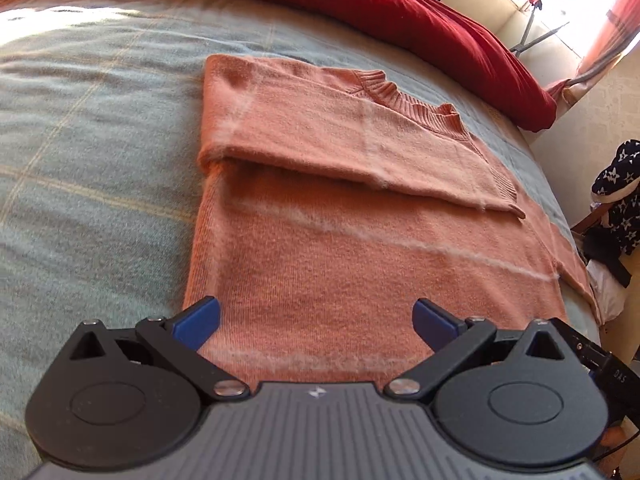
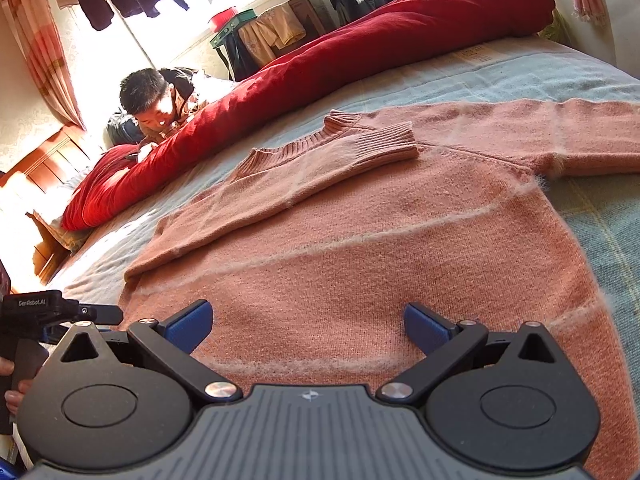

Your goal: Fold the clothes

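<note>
1. Your left gripper (image 1: 316, 316) hangs low over the hem end of the salmon sweater (image 1: 320, 264), its blue fingers (image 1: 198, 320) spread wide with nothing between them.
2. Your right gripper (image 2: 308, 324) points the same way from the other side, jaws wide apart and empty above the knit.
3. The sweater lies flat on the grey-blue bedspread (image 1: 80, 160), one sleeve (image 2: 280, 176) folded across the chest, the other sleeve (image 2: 580, 132) stretched outward.
4. A red quilt (image 2: 360, 56) runs along the far edge of the bed.
</note>
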